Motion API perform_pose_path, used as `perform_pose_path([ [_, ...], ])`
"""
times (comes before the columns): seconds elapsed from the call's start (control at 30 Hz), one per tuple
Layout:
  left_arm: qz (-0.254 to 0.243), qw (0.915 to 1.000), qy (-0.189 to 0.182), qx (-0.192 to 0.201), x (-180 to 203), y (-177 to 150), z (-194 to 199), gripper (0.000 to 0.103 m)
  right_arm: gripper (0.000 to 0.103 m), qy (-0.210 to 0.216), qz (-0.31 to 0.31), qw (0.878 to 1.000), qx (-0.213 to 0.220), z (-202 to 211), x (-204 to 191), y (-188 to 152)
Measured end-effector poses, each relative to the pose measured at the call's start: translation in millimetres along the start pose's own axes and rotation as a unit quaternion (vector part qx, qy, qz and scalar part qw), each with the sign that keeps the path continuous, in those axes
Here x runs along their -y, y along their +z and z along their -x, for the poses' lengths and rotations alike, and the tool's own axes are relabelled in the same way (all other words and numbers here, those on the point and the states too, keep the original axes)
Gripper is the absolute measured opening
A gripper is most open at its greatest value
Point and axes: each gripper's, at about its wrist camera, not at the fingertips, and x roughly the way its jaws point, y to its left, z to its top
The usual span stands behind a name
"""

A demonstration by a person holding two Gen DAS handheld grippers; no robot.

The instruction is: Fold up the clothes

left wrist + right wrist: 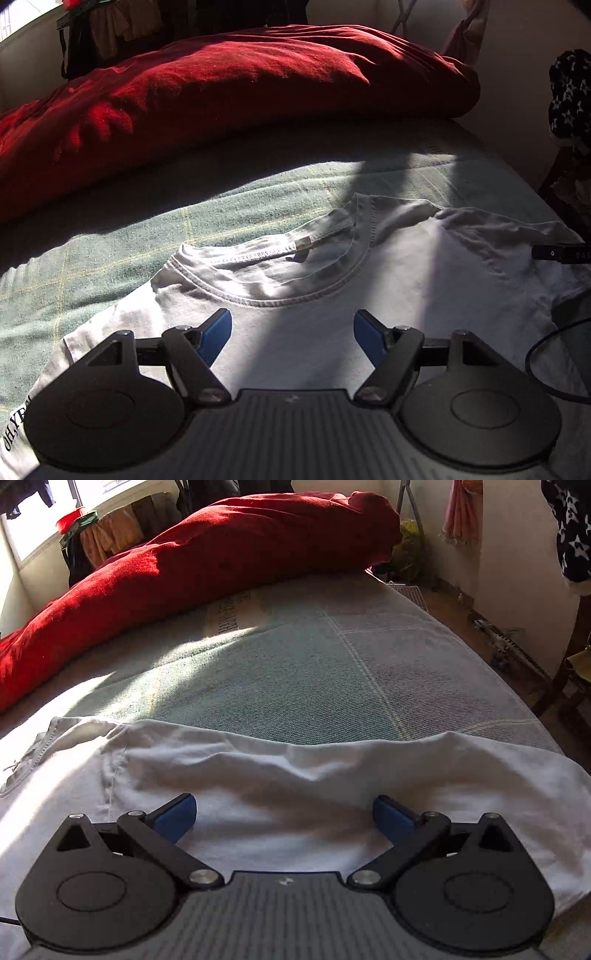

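- Nearest to us in the left wrist view, our left gripper hangs over the chest of a white T-shirt, its blue-padded fingers spread wide with nothing between them.
- In the right wrist view, our right gripper is likewise spread wide and empty, poised above the same white T-shirt, over what looks like its sleeve and shoulder.
- The T-shirt lies flat on the bed, front up, its round collar just beyond the left fingertips; black lettering shows at the lower left edge.
- A black cable curves over the shirt's right side in the left view.
- Beyond the shirt we see a pale green checked bedspread, half in sun and half in shadow.
- Further back a big red duvet lies bunched across the bed.
- Farthest off, a star-patterned dark cloth hangs at the right, and clothes hang near the window.
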Motion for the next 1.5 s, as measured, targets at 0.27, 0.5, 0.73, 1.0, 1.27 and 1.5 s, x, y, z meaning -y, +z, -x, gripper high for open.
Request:
perform_pose_path([
  [0.27, 0.001, 0.9999, -0.003, -0.015, 21.1, 0.2, 4.4, 0.074, 0.103, -0.050, -0.131, 0.990, -0.010, 28.4, 91.3, -26.0],
  [0.5, -0.018, 0.9995, -0.021, -0.018, 50.4, 2.3, 1.6, 0.074, 0.103, -0.017, -0.120, 0.993, 0.005, 17.8, 104.1, -16.2],
  [0.73, -0.025, 0.9987, -0.037, -0.025, 72.3, 2.9, -2.8, 0.074, 0.103, -0.069, -0.186, 0.980, -0.003, 24.9, 150.3, -18.0],
  [1.0, -0.048, 0.9969, -0.054, -0.029, 98.6, 5.6, -6.0, 0.074, 0.103, -0.002, -0.064, 0.998, -0.003, -8.8, 86.1, 24.5],
  [1.27, -0.057, 0.9960, -0.058, -0.038, 102.5, 5.8, -9.1, 0.074, 0.103, -0.042, -0.059, 0.997, 0.001, -8.9, 96.2, 27.5],
  [1.5, -0.069, 0.9934, -0.082, -0.041, 119.1, 6.0, -15.5, 0.074, 0.103, 0.008, 0.033, 0.999, -0.023, 10.3, 49.9, -9.4],
])
